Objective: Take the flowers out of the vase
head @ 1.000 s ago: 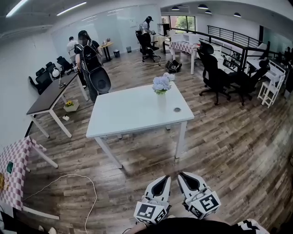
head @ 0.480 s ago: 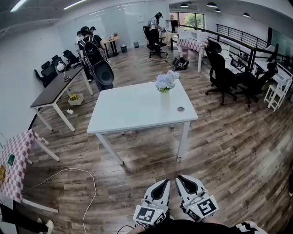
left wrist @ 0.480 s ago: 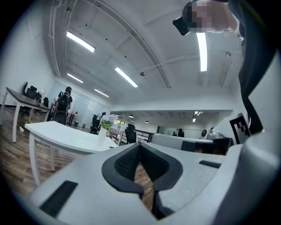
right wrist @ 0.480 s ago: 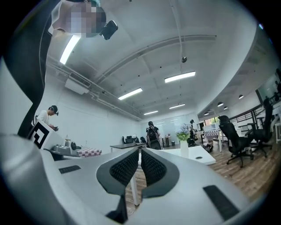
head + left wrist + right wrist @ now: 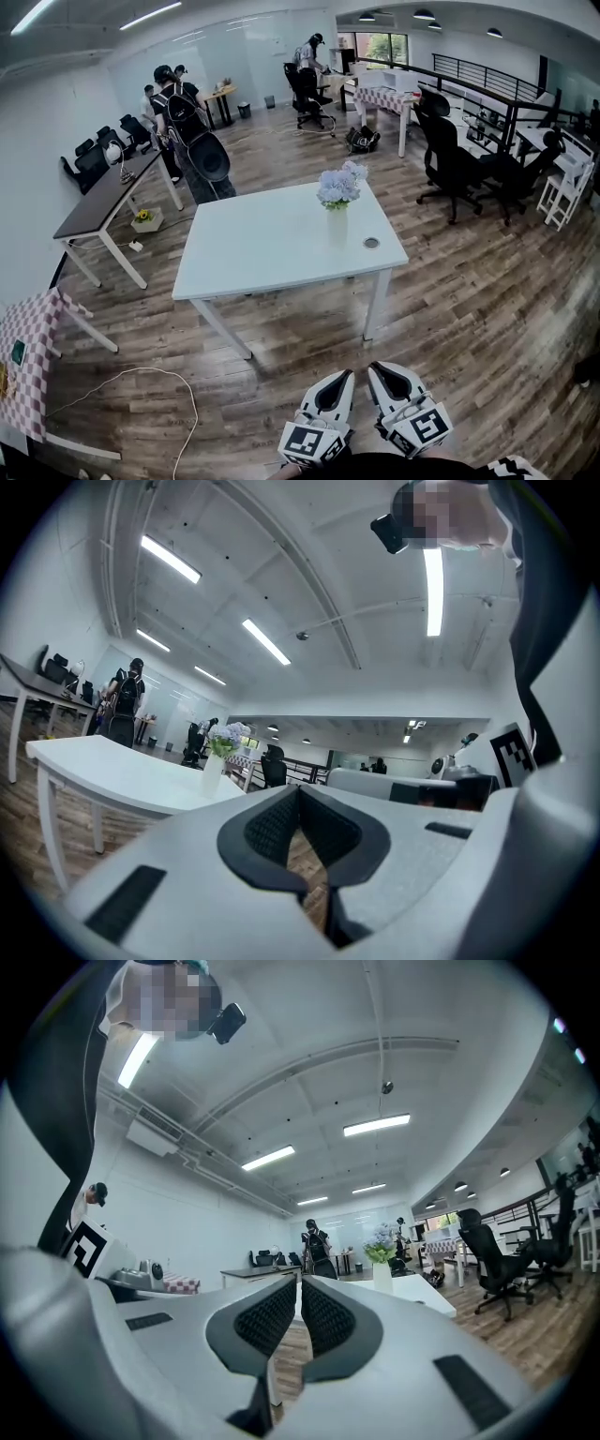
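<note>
A bunch of pale blue and white flowers (image 5: 339, 186) stands upright in a white vase (image 5: 337, 226) near the far right side of a white table (image 5: 272, 253). Both grippers hang low at the bottom of the head view, side by side, well short of the table. My left gripper (image 5: 344, 374) is shut with nothing in it, and my right gripper (image 5: 377, 368) is shut and empty too. The left gripper view shows its tips (image 5: 298, 790) closed, with the flowers (image 5: 228, 734) far off to the left. The right gripper view shows closed tips (image 5: 299, 1281) and the vase (image 5: 382, 1275) far ahead.
A small round object (image 5: 372, 243) lies on the table right of the vase. A person with a black backpack (image 5: 192, 131) stands behind the table by a dark desk (image 5: 98, 199). Black office chairs (image 5: 450, 155) stand at the right. A checkered table (image 5: 28, 347) and a floor cable (image 5: 150, 372) lie at the left.
The table and vase sit slightly lower and nearer in the head view. Both grippers stay shut, side by side. The person with the backpack has shifted a little behind the table.
</note>
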